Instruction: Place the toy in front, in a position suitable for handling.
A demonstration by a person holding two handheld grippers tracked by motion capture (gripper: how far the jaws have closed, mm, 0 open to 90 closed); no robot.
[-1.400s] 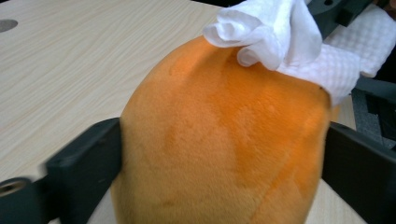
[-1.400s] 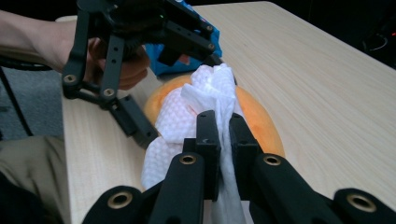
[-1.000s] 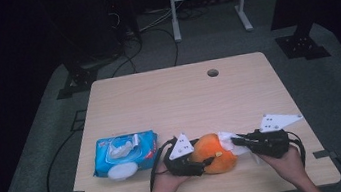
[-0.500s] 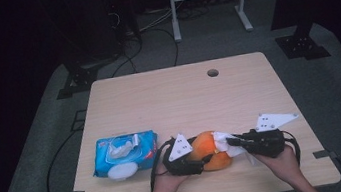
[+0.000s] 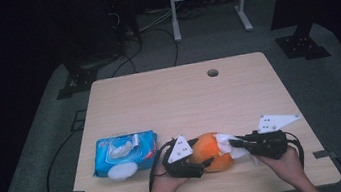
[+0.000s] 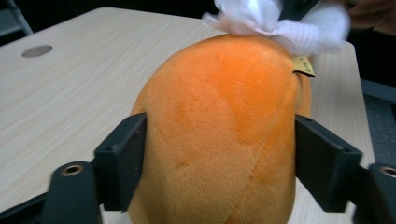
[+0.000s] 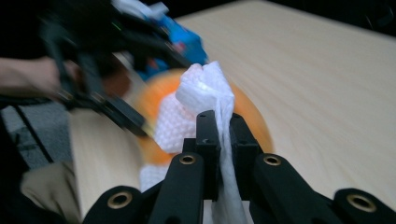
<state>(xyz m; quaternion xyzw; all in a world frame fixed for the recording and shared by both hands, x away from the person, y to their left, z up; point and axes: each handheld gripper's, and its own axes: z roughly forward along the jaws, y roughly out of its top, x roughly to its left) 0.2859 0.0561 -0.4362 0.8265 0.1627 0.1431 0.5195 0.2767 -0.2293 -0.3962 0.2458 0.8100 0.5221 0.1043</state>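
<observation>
Your left gripper [image 5: 207, 163] has its jaws clamped on the two sides of the orange plush toy [image 5: 210, 152], which sits on the wooden table [image 5: 174, 100] near the front edge, just beside and to the right of the blue wet-wipe pack [image 5: 125, 154]. In the left gripper view, the black pads [image 6: 122, 161] press into the toy's [image 6: 219, 130] flanks, with the plush bulging between them; those jaws have just been opening a little, yet they remain in contact with the toy. Your right gripper [image 5: 234, 143] comes in from the far side of the toy, opposite the wipe pack, with its jaws together on a white wipe [image 5: 227, 144]. In the right gripper view, the wipe [image 7: 205, 100] is pinched between the closed pads [image 7: 208, 130], its crumpled end lying against the toy's [image 7: 250, 119] surface. From the left gripper view, the same white wipe [image 6: 261, 18] rests bunched on the toy's far end, next to a small yellow tag [image 6: 303, 65]. The table's round hole [image 5: 212, 73] lies well beyond the toy, toward the far edge.
</observation>
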